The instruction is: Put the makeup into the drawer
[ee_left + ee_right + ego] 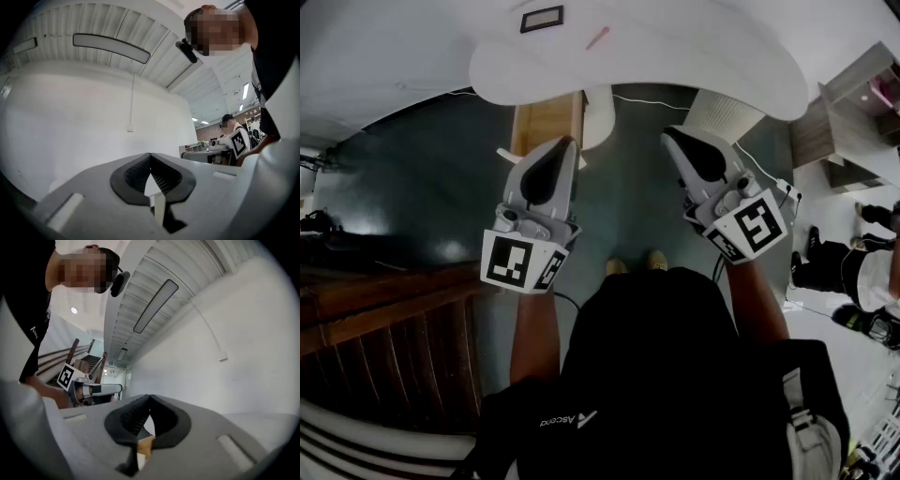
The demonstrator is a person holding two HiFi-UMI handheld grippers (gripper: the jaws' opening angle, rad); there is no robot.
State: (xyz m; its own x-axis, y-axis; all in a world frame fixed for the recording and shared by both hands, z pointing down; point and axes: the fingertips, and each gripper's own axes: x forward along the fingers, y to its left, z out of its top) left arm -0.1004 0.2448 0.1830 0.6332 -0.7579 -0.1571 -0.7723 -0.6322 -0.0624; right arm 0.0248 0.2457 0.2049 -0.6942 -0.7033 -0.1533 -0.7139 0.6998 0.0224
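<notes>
Makeup stick [598, 37] lies slantwise on table [703, 56], far end rightward; left tool [150, 155], right tool [149, 397] clenched empty.

White table [675, 66] ahead; dark floor [628, 206] open beneath; wooden railing [384, 309] crowds left side.

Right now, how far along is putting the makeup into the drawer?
Done: nothing visible; the thin pink stick, perhaps makeup, lies on the white rounded table. In hand: nothing; the left gripper and right gripper are shut and empty. Left: the whole pick-up and stowing.
</notes>
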